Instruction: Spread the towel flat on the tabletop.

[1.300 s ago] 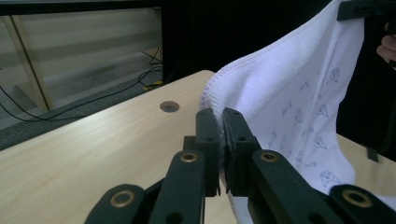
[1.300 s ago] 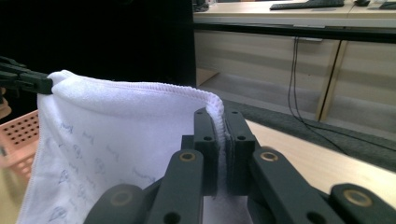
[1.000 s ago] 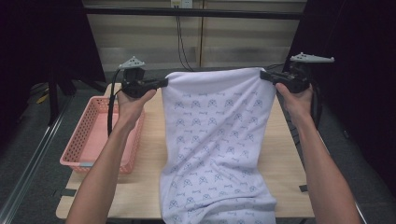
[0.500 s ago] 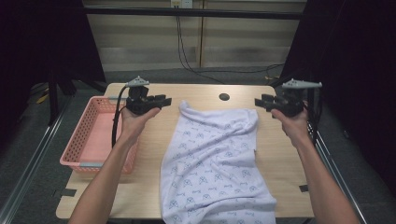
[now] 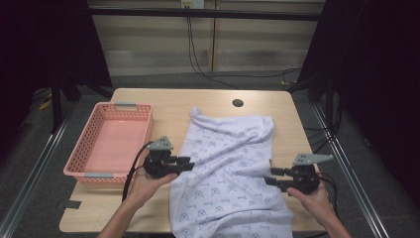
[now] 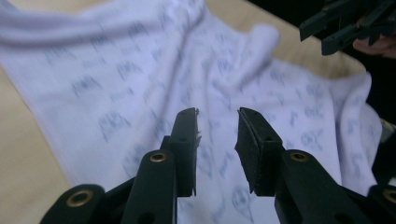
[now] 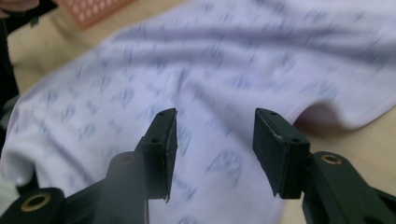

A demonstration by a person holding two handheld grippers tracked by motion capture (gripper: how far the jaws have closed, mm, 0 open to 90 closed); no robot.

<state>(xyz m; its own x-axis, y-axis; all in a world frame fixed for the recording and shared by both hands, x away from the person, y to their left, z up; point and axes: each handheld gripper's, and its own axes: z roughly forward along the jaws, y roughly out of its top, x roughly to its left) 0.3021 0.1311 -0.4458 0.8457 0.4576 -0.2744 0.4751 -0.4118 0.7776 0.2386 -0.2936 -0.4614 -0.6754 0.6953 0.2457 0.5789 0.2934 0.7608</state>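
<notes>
Now we are looking down on a white cotton cloth printed with small blue motifs [image 5: 225, 173], lying rumpled on a pale wooden table [image 5: 168, 101], its far end bunched in folds and its near end draping over the table's front edge. We are holding the left gripper [image 5: 187, 163] just over the cloth's left edge and the right gripper [image 5: 270, 176] just over its right edge. Both sets of jaws have just been opening and are standing apart with nothing between them; in each gripper view the fabric is lying below the pads, untouched.

We are judging the cloth as light, soft and limp: it will be sagging and folding wherever we are not supporting it, so the side hems or corners are offering the surest pinch. A pink plastic mesh basket [image 5: 89, 144] is sitting well left of the cloth, close by the left hand. Bare tabletop is lying beyond the cloth, around a small dark hole [image 5: 237, 103], and along the right side, giving us room for spreading.
</notes>
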